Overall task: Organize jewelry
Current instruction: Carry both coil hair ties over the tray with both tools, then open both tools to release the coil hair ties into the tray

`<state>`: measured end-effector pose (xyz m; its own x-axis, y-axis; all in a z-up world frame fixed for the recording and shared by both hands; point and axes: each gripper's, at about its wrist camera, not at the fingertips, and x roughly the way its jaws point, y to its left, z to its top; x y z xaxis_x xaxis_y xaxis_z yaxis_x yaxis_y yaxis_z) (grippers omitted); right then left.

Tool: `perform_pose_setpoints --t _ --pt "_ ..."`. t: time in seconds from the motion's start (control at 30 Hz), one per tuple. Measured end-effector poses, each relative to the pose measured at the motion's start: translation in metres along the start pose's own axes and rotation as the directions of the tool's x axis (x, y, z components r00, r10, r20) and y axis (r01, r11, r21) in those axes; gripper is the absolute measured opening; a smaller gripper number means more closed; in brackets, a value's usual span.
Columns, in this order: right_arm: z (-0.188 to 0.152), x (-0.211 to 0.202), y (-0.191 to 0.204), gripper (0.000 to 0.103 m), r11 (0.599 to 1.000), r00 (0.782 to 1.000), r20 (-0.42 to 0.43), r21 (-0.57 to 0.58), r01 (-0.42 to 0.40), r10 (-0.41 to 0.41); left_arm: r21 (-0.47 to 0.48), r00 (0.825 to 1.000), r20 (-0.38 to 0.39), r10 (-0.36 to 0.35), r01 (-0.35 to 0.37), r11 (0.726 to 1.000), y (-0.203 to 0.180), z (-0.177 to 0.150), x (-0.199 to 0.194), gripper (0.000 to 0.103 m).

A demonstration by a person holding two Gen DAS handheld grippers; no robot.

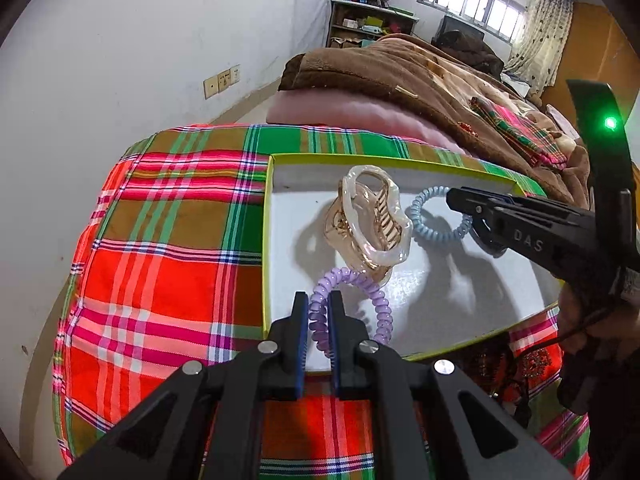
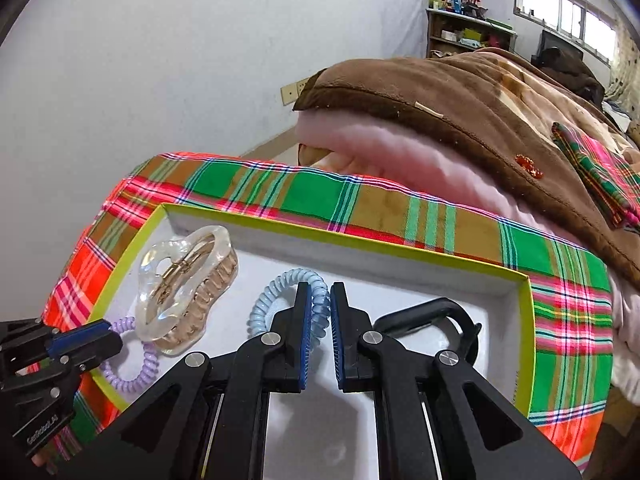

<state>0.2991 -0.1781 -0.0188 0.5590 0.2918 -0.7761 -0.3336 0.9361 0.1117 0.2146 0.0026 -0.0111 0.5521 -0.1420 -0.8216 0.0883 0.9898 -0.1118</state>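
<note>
The left tongs are closed on the purple coil at lower centre of the left view, its loop trailing up and right toward the clip. The right tongs stand nearly closed around the blue coil at centre of the right view; whether the pads actually pinch it I cannot tell. Both coils and the clip lie inside the tray on the plaid bed cover. Each coil sits straight ahead of its own tongs, purple left of the clip, blue right of it, the clip's long axis running between them. "DAS" reads on the right tool; the left tool's label looks like "GenRobot.AI", not sharp.
</note>
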Motion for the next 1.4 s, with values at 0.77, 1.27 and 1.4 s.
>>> perform_pose_setpoints --t 0.77,1.27,1.4 --pt "0.0025 0.0109 0.0027 0.010 0.999 0.999 -0.003 -0.026 0.035 -0.035 -0.011 1.000 -0.027 0.009 -0.009 1.000 0.0013 0.0009 0.0098 0.016" --pt "0.0037 0.0055 0.0015 0.028 0.999 0.999 0.017 -0.027 0.038 -0.038 -0.002 1.000 -0.020 0.004 -0.004 1.000 -0.0045 -0.0001 0.0071 0.028" --pt "0.0029 0.0032 0.0039 0.028 0.999 0.999 0.021 -0.028 0.042 -0.041 0.001 1.000 -0.022 0.001 -0.001 1.000 -0.0057 -0.0004 0.0059 0.031"
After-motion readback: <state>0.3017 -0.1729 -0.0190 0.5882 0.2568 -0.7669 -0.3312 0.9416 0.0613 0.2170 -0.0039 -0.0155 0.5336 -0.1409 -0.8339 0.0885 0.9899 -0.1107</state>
